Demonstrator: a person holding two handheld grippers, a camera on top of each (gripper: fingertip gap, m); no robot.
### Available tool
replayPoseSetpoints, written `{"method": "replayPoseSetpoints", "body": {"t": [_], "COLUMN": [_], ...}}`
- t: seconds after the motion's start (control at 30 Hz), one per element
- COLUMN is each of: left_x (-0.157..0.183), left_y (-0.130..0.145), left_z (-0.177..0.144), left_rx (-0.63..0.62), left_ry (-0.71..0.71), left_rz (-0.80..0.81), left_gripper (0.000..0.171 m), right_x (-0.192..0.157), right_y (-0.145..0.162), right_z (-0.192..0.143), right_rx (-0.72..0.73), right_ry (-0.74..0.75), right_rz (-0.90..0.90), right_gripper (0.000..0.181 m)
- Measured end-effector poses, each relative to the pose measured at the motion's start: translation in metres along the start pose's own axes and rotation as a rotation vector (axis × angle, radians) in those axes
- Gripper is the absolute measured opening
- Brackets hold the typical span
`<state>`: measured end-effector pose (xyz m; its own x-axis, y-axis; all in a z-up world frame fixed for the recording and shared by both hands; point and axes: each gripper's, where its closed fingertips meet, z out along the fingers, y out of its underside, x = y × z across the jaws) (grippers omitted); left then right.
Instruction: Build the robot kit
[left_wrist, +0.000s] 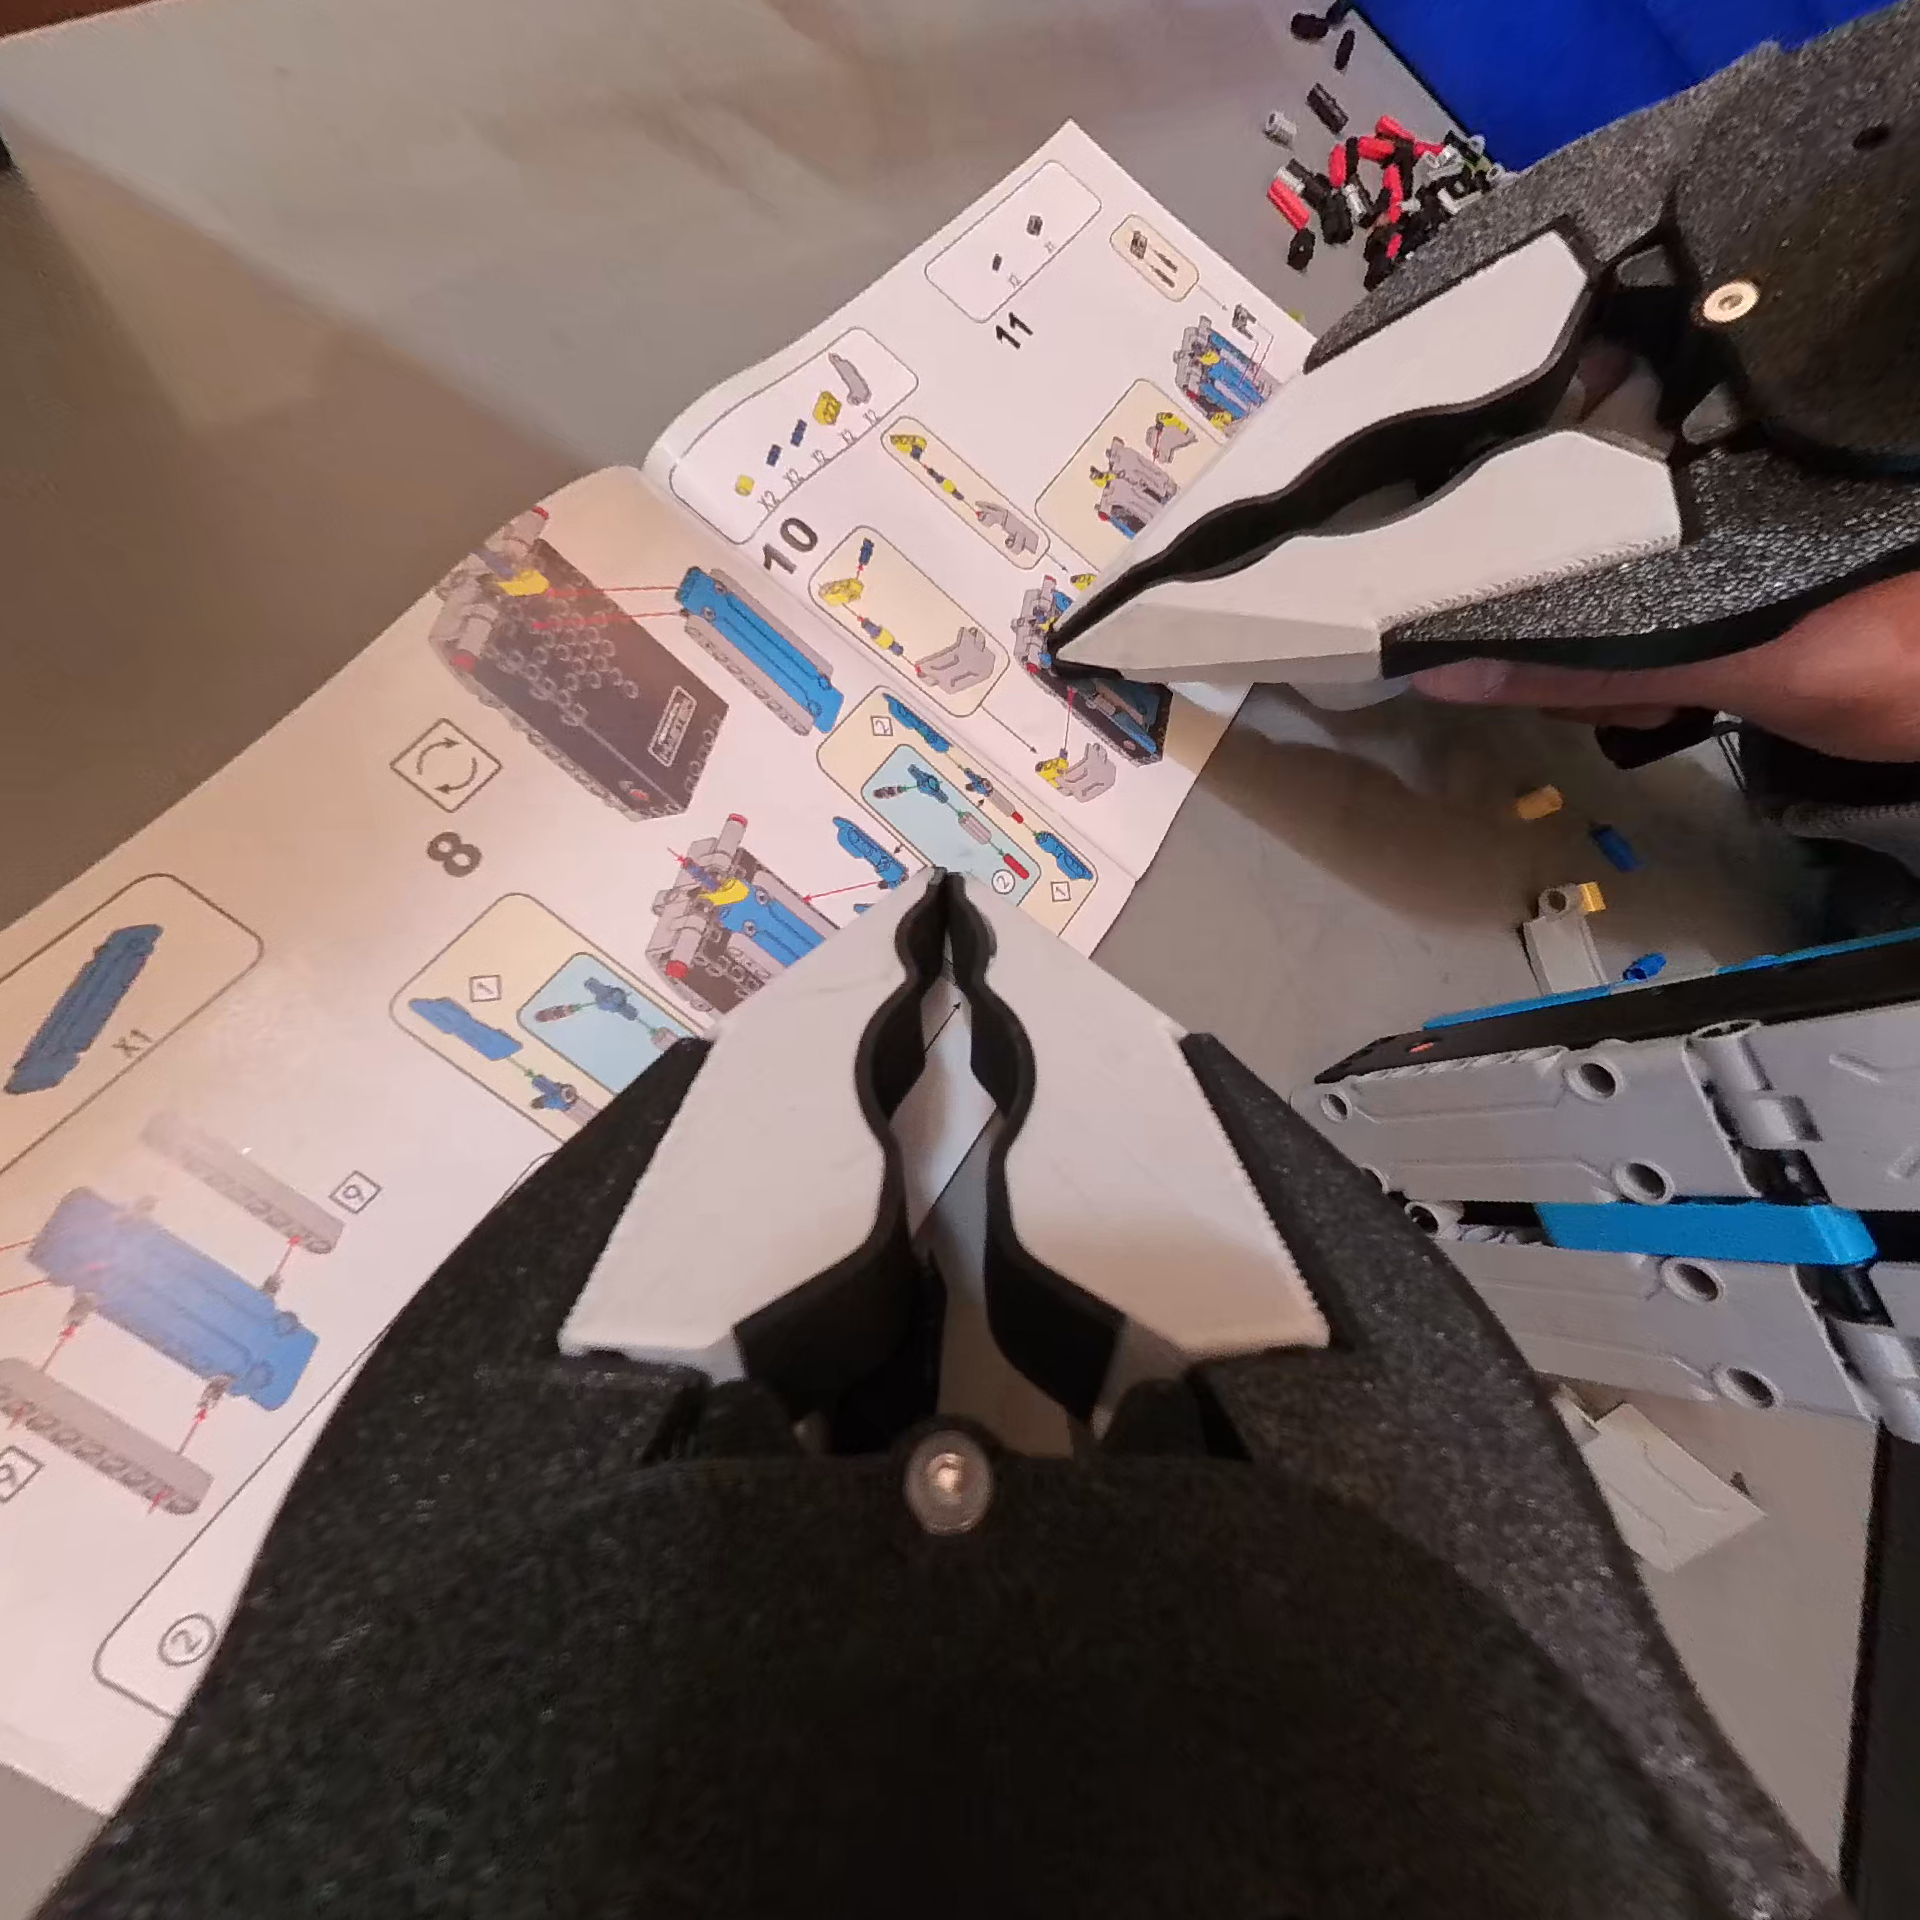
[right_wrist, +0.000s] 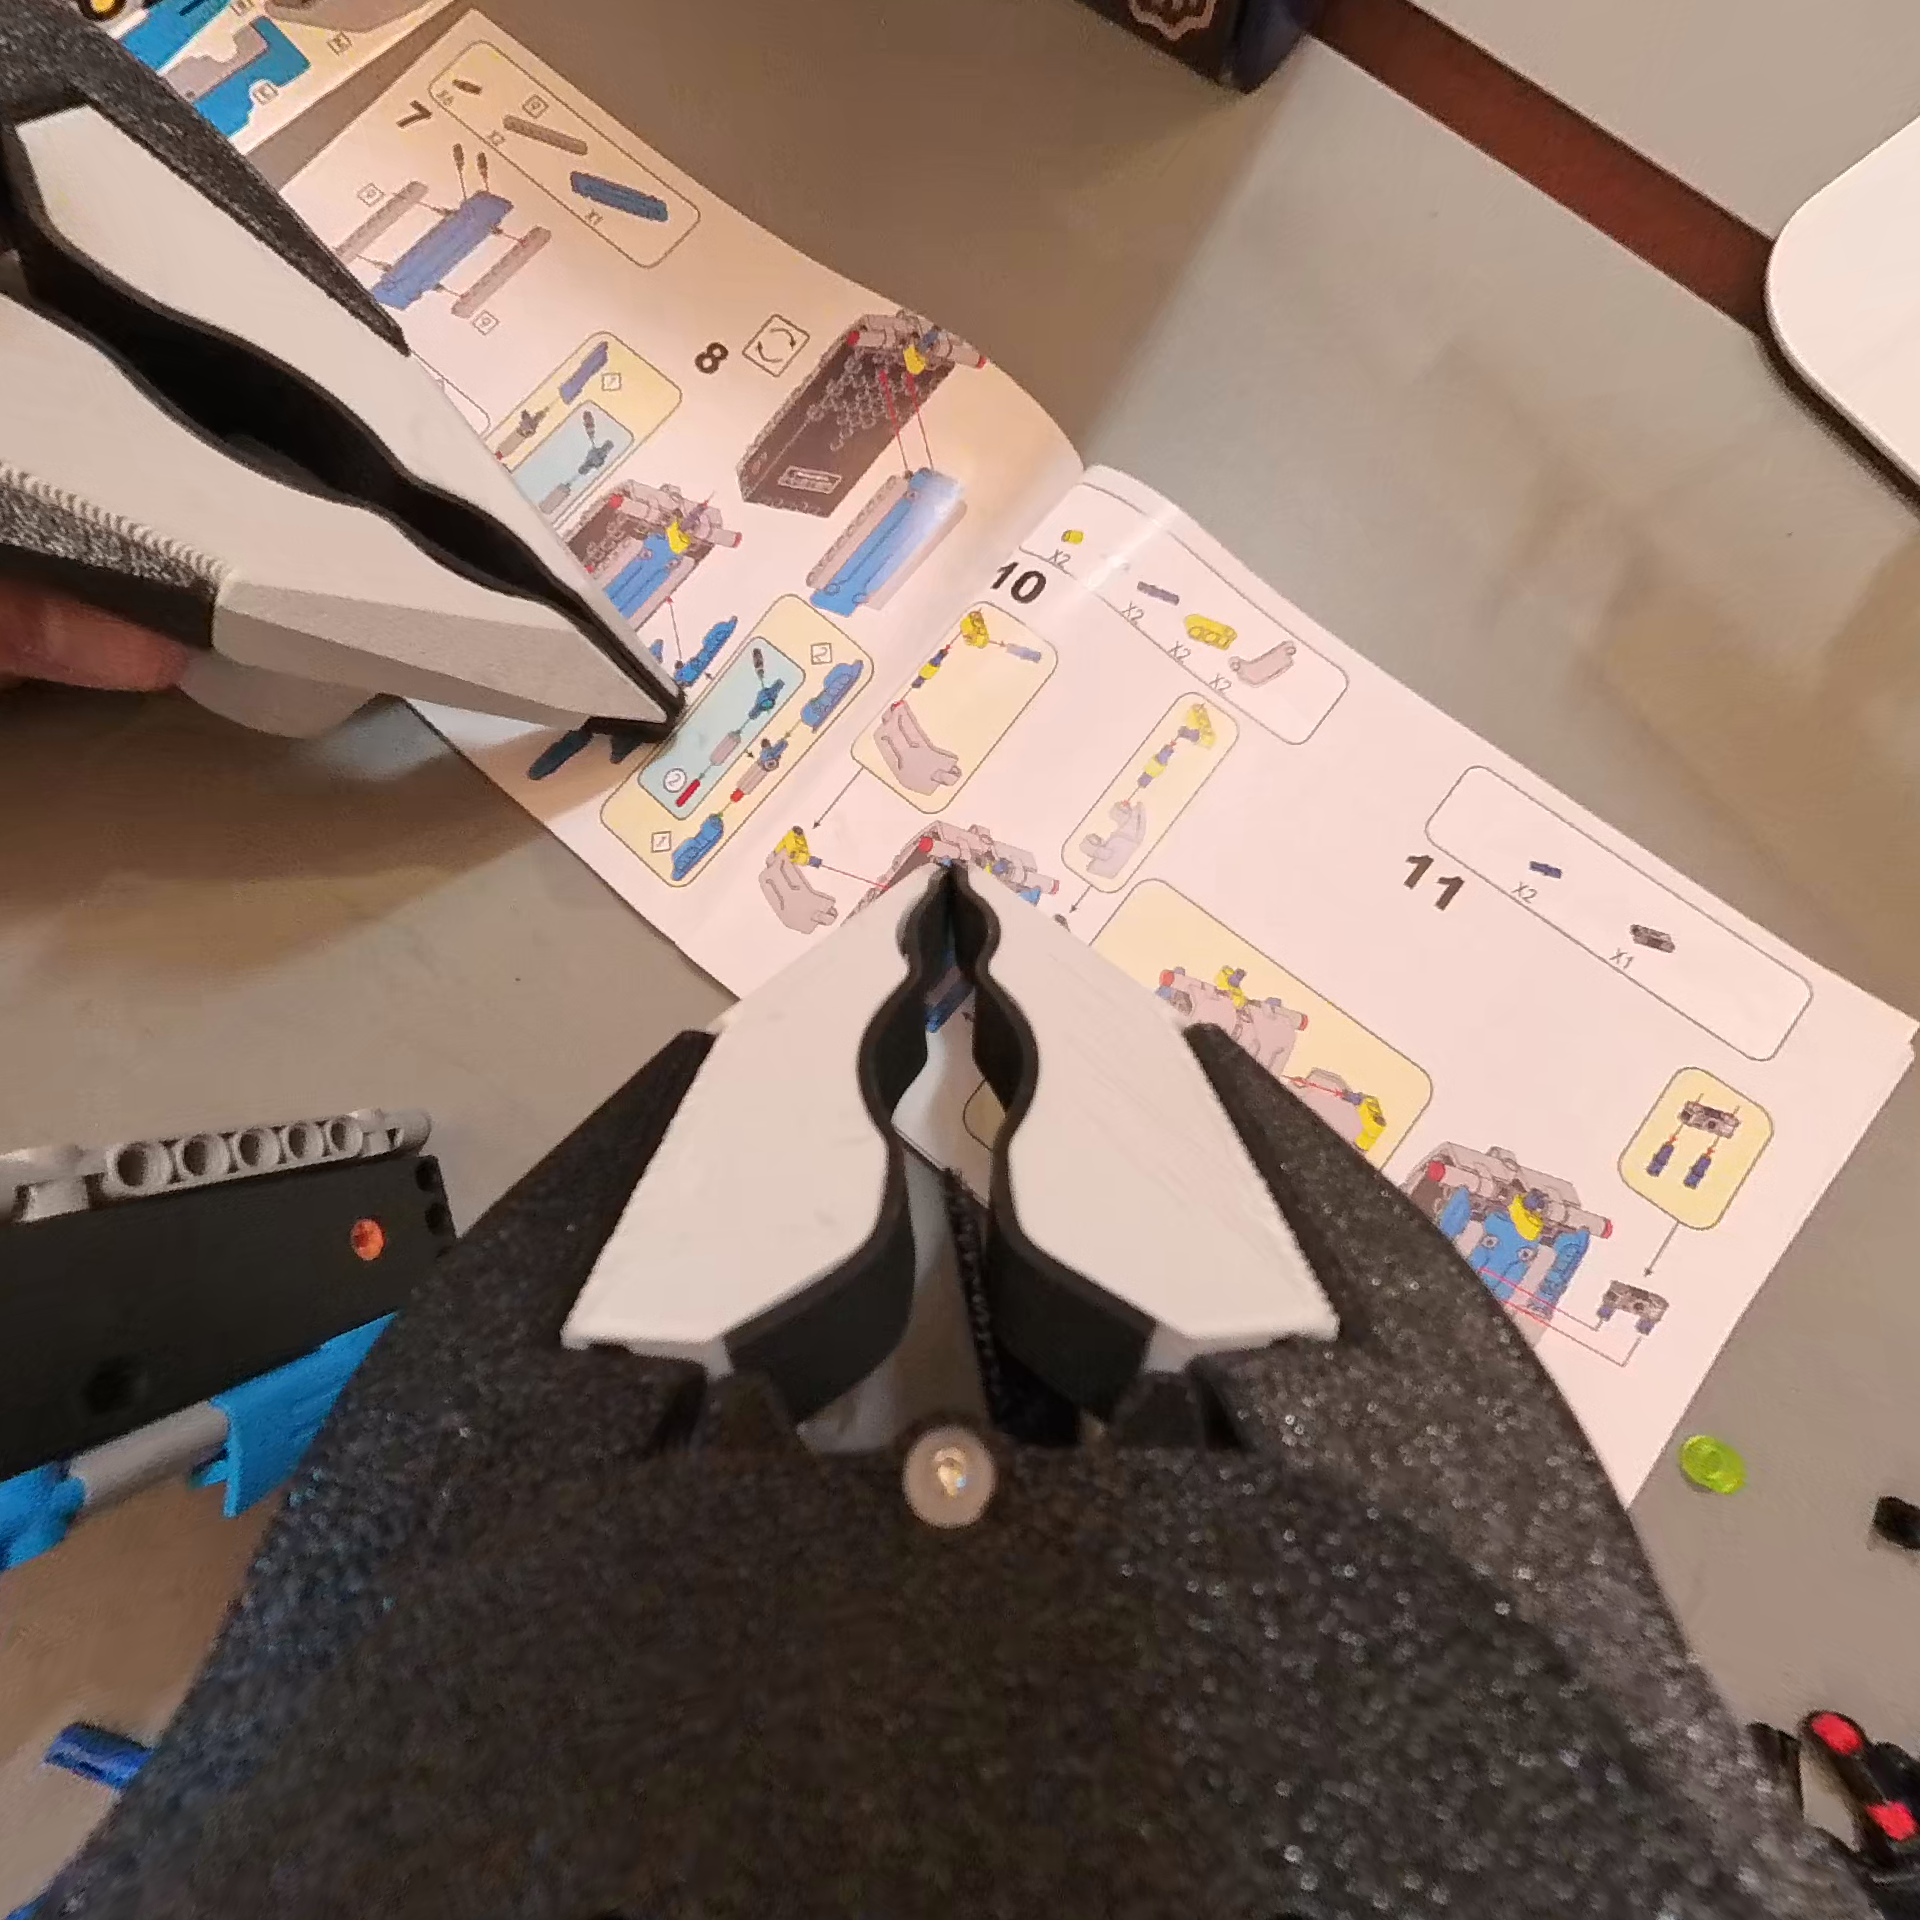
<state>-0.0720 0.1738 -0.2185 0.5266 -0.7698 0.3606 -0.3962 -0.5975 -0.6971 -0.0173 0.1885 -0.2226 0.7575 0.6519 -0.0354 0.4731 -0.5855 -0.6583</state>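
Bare table (left_wrist: 312, 312) left, brick model (left_wrist: 1621, 1174) perhaps blocking right

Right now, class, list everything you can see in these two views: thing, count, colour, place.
Instruction booklet: one, white with coloured diagrams, open flat on the table.
Table: one, grey-beige, under everything.
Brick assembly: one, grey, black and blue, beside the booklet's near edge.
Small loose parts: a heap, red, black and grey, past the booklet's far corner.
Blue bin: one, behind that heap.
Round stud: one, clear lime green, on the table by the booklet's corner.
White rounded object: one, at the table's edge; kind unclear.
Left gripper: jaws shut, tips over the booklet.
Right gripper: jaws shut, tips over the booklet.
Hand: one, holding the right gripper.
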Motion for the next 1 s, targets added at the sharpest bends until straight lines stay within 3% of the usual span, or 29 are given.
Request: {"method": "replayPoseSetpoints", "body": {"t": [0.53, 0.6, 0.7, 0.77, 0.83, 0.93, 1.0], "left_x": [0.000, 0.000, 0.002, 0.005, 0.006, 0.008, 0.009], "left_y": [0.000, 0.000, 0.000, -0.001, -0.003, -0.006, -0.007], "left_z": [0.001, 0.001, 0.000, -0.001, -0.003, -0.006, -0.007], "left_rx": [0.001, 0.001, 0.003, 0.011, 0.028, 0.058, 0.068], "left_ry": [-0.043, -0.044, -0.033, -0.002, 0.001, -0.020, -0.044], "left_rz": [0.047, 0.049, 0.053, 0.053, 0.056, 0.092, 0.126], "left_gripper": [0.000, 0.000, 0.003, 0.010, 0.010, 0.014, 0.018], "right_x": [-0.001, 0.000, 0.002, -0.003, -0.003, -0.010, -0.022], "right_y": [-0.002, -0.007, -0.009, 0.008, 0.046, 0.102, 0.122], "right_z": [-0.002, -0.014, -0.061, -0.088, -0.102, -0.116, -0.119], "right_rx": [0.012, 0.032, 0.099, 0.109, 0.012, -0.038, -0.061], "right_ry": [-0.025, -0.043, -0.019, -0.021, 0.015, 0.067, 0.031], "right_rz": [-0.010, -0.005, -0.036, -0.021, 0.001, 0.071, 0.132], "right_gripper": [0.000, 0.010, 0.024, 0.023, 0.028, 0.025, 0.024]}}
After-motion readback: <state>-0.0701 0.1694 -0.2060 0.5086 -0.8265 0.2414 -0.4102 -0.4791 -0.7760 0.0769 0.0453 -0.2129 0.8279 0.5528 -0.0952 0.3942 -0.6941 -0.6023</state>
